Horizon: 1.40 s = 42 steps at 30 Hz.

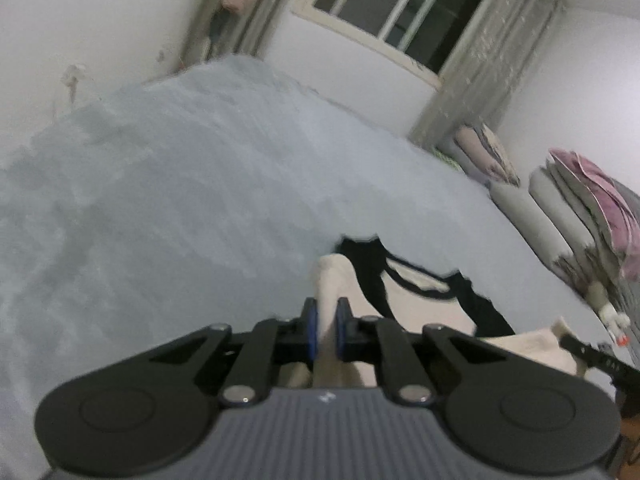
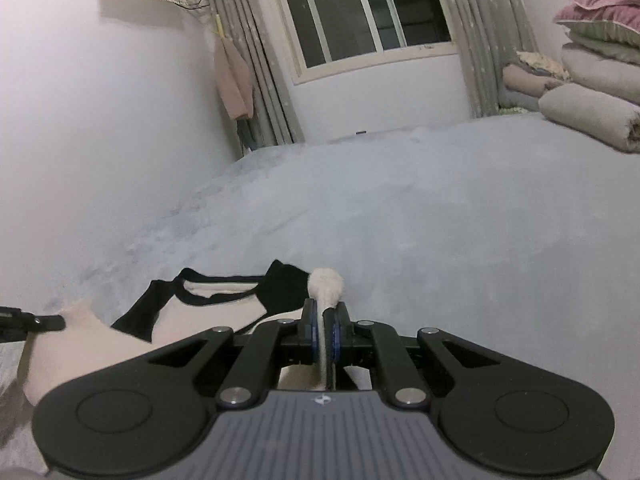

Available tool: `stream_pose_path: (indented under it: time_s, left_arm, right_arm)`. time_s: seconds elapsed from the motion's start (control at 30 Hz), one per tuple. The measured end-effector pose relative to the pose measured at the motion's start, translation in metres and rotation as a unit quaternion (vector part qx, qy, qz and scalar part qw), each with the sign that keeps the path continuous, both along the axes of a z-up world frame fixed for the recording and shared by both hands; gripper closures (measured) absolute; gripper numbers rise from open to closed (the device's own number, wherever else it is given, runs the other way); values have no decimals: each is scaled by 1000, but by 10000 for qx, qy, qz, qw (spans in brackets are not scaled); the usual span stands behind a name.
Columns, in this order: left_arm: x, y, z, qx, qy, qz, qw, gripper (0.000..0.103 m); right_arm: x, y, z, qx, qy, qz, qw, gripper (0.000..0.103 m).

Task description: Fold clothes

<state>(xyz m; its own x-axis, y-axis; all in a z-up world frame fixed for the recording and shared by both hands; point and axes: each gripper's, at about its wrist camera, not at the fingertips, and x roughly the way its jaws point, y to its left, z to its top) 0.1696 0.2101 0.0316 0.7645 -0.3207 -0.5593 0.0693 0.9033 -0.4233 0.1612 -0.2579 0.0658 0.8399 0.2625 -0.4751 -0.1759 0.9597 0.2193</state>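
**Both claws pinching the cream-and-black top over the bed**

Left claw (image 1: 325,316) is pressed together on a bunched fold of the cream top (image 1: 420,308), and the right claw (image 2: 325,322) is doing the same on its own side, with a little tuft of cream fabric poking out just past its pads. So each claw is clamped on cloth, neither is spread.

The garment itself is cream with black trim around the neck and armholes. From the left claw it spreads out ahead and off to the right; from the right claw it spreads ahead and to the left, so the body of it hangs or lies between the two claws. The neckline end points away from both claws, toward the far side of the bed, which makes the long axis run roughly straight ahead from the claws. The other claw's black tip shows at the edge of each view, so they're fairly near each other, on opposite sides of the top.

Can't tell if the top is lifted clear or partly resting on the blue-grey bed (image 2: 440,220) beneath. Also hard to say which fold this is; the grip fits laying it out flat as much as bringing an edge over.

Further out ahead: a dark window (image 2: 360,12) with grey curtains, and stacked bedding (image 2: 592,92) off to the right.
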Motion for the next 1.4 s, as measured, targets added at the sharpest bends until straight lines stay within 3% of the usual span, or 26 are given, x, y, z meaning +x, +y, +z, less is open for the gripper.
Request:
stream_pose_path:
  time_s: [0.07, 0.27, 0.33, 0.37, 0.43, 0.47, 0.5, 0.53, 0.63, 0.67, 0.7, 0.77, 0.83, 1.0, 1.07, 1.2, 1.4]
  left_arm:
    - [2, 2, -5, 71, 72, 91, 9999, 99]
    - [10, 9, -18, 285, 289, 362, 9985, 97]
    - [8, 6, -19, 239, 320, 289, 9988, 97]
    - [8, 5, -20, 216, 336, 252, 9989, 92]
    - [6, 3, -22, 169, 368, 178, 9990, 57]
    - [5, 1, -22, 146, 383, 141, 9991, 32]
    - [5, 0, -23, 122, 399, 104, 9991, 23]
    - [4, -1, -24, 99, 415, 67, 9991, 23]
    - [2, -5, -26, 29, 462, -44, 9989, 24]
    - [1, -6, -27, 6, 478, -81, 9988, 32]
    - [0, -7, -27, -18, 494, -118, 9987, 55]
    - [-1, -10, -29, -64, 525, -192, 9984, 83]
    - [-3, -13, -28, -9, 522, -230, 9984, 86]
    - [-16, -9, -17, 56, 467, -95, 9989, 90]
    - [-19, -8, -16, 168, 458, -55, 9988, 90]
    - [-21, -4, -22, 145, 466, 136, 9987, 91]
    - [-28, 0, -7, 292, 177, 277, 9990, 92]
  right_arm:
    - [2, 2, 1, -52, -42, -11, 10000, 95]
    - [1, -2, -1, 15, 145, -71, 9999, 95]
    - [-1, -4, -3, 66, 247, -95, 9996, 89]
    - [-1, -6, -4, 91, 297, -106, 9995, 89]
    - [-3, -8, -5, 142, 399, -130, 9990, 78]
    - [-4, -9, -6, 167, 450, -141, 9987, 71]
    - [-4, -11, -7, 192, 501, -153, 9984, 59]
    - [-5, -12, -8, 217, 552, -165, 9981, 47]
    - [-7, -16, -11, 293, 704, -200, 9969, 36]
    - [-8, -17, -11, 318, 755, -211, 9964, 36]
    - [-9, -17, -13, 331, 806, -203, 9960, 36]
    - [-12, -14, -16, 309, 907, -113, 9953, 44]
    - [-12, -9, -20, 269, 974, -30, 9949, 90]
    - [-18, 6, -7, 99, 465, 89, 9988, 92]
    - [-17, 6, -3, 72, 473, 17, 9989, 92]
    - [-6, -2, -27, -4, 974, -187, 9951, 92]
    - [-11, 5, -15, -364, 567, -182, 9976, 91]
